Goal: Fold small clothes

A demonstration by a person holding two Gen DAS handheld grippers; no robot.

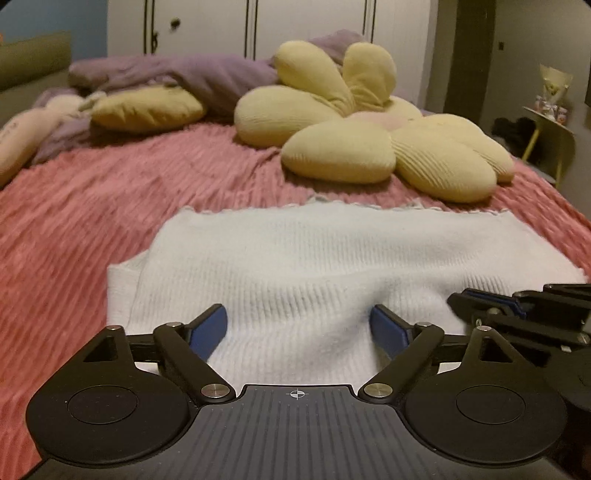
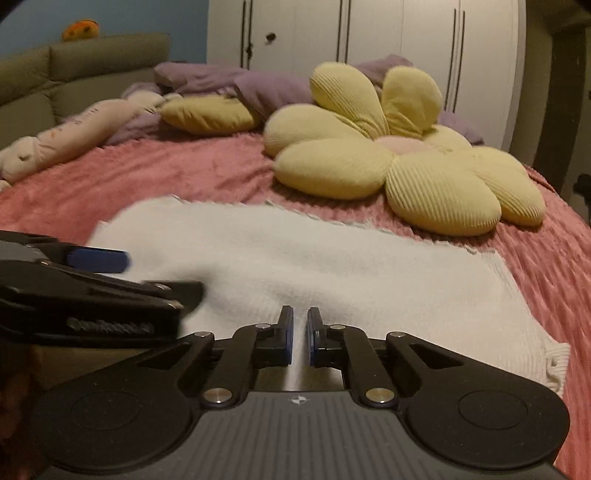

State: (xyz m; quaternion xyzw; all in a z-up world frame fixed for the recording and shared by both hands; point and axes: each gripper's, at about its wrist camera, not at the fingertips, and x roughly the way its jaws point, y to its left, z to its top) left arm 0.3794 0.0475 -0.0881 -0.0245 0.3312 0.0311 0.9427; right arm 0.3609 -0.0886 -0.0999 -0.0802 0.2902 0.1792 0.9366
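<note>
A white ribbed knit garment [image 1: 332,258] lies folded flat on the pink bedspread [image 1: 92,221], with a scalloped edge on its far side. My left gripper [image 1: 297,315] hovers over the garment's near edge, open wide, blue pads [image 1: 212,326] apart and nothing pinched between them. In the right wrist view the same garment [image 2: 332,266] spreads ahead, and the left gripper [image 2: 155,273] enters from the left. My right gripper [image 2: 299,317] is over the garment's near part, jaws shut to a thin slit, no cloth visibly caught. It also shows at the left view's right edge as the right gripper [image 1: 476,297].
A large yellow flower-shaped cushion [image 1: 369,136] lies just beyond the garment. A yellow pillow [image 1: 147,107], purple bedding [image 1: 184,70] and a pale plush toy [image 2: 74,136] sit at the back. White wardrobe doors [image 2: 369,33] stand behind the bed. A small yellow table [image 1: 550,129] is at the right.
</note>
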